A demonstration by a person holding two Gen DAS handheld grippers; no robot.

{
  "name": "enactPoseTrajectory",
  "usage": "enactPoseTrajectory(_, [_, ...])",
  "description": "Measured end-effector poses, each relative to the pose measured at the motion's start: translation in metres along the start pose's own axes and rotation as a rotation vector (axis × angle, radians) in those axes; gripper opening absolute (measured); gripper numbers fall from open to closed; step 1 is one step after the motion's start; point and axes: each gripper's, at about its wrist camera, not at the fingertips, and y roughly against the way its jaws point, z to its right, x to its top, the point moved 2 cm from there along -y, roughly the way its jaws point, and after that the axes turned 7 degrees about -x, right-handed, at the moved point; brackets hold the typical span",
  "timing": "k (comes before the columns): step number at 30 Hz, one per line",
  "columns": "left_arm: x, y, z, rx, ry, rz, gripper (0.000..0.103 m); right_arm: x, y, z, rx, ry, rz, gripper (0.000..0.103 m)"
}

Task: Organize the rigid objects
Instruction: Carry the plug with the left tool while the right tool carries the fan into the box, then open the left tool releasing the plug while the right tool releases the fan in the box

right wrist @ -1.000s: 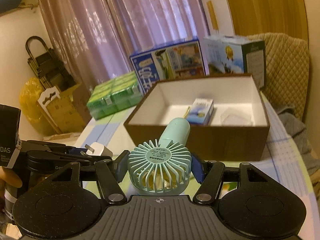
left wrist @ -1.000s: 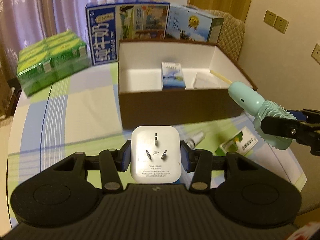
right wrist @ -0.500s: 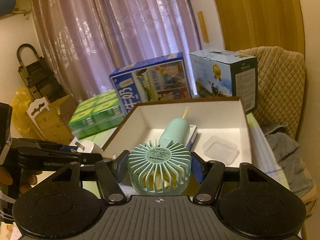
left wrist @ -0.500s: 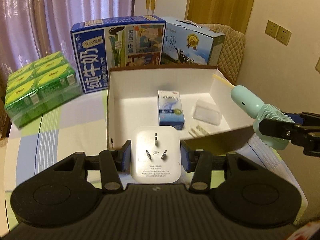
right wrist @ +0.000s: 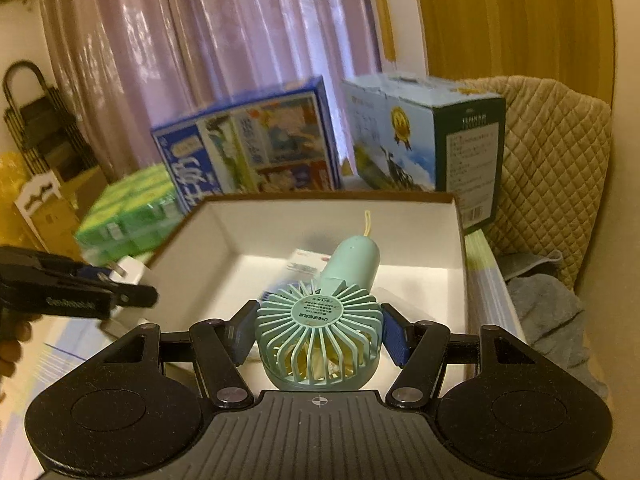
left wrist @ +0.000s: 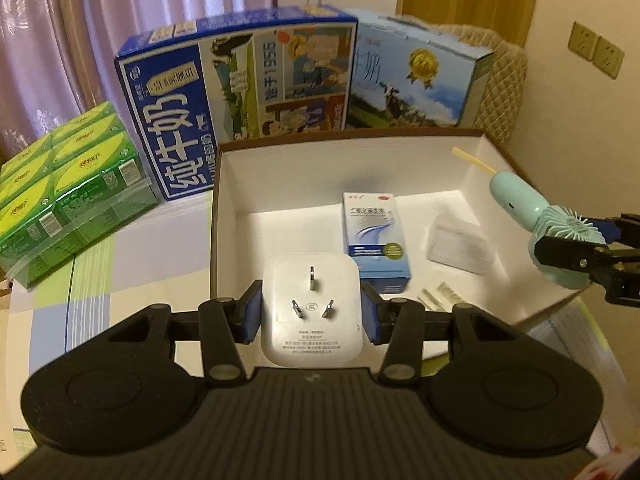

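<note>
I am holding both loads over the box [left wrist: 472, 148] because each belongs inside — my right gripper [right wrist: 318, 330] is clenching the fan [right wrist: 318, 336] above its near right corner, my left gripper [left wrist: 312, 316] is clenching the plug [left wrist: 312, 304] above its near edge.

Open box [left wrist: 224, 216], milk cartons [left wrist: 240, 92] behind

Near edge of brown box [left wrist: 216, 240] is hidden behind white plug [left wrist: 312, 308] and left gripper [left wrist: 311, 312] in the left wrist view. Small flat strips [left wrist: 438, 294] on box floor too small to be identified. Blue-white carton [right wrist: 304, 266] mostly covered by mint fan [right wrist: 320, 340] in the right wrist view. Green packs [right wrist: 128, 216] blurred there; person's hand [right wrist: 12, 344] cut off at left edge.
</note>
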Motion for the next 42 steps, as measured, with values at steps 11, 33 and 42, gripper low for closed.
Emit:
enactPoseTrajectory(11, [0.001, -0.044, -0.007, 0.023, -0.016, -0.082, 0.044, -0.013, -0.054, 0.013, -0.051, 0.063, -0.120, 0.060])
enactPoseTrajectory(33, [-0.006, -0.066, -0.007, 0.030, -0.094, -0.179, 0.058, -0.007, -0.073, 0.007, -0.090, 0.084, -0.205, 0.075])
enactPoseTrajectory(42, [-0.007, -0.063, -0.008, 0.027, -0.084, -0.179, 0.058, -0.011, -0.067, 0.006, -0.082, 0.068, -0.214, 0.077])
